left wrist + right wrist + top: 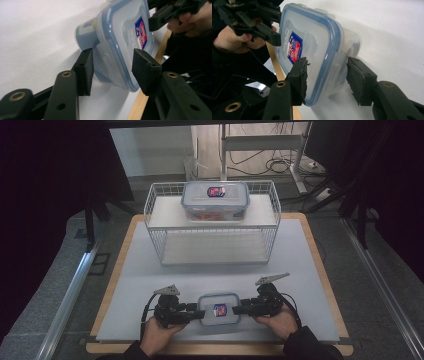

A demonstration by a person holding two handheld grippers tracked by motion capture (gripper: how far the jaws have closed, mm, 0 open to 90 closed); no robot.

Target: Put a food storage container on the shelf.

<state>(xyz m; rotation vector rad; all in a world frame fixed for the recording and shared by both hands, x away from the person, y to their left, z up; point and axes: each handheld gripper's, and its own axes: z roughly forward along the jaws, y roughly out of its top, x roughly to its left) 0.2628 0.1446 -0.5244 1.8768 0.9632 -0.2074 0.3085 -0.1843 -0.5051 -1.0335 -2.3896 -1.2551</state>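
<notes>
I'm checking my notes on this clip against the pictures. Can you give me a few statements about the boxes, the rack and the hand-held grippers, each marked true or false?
1. A small lidded box sits on the table between the left hand-held gripper and the right hand-held gripper. True.
2. The small box has no lid on. False: a clear lid with a blue rim covers it.
3. A larger lidded box stands on the top shelf of the white wire rack. True.
4. The wire rack stands nearer the person than the small box. False: it stands farther back on the table.
5. Each hand-held gripper has a side flap of the small box's lid between its jaws. True.
6. The small box's lid bears a green sticker. False: it is blue and red.
</notes>
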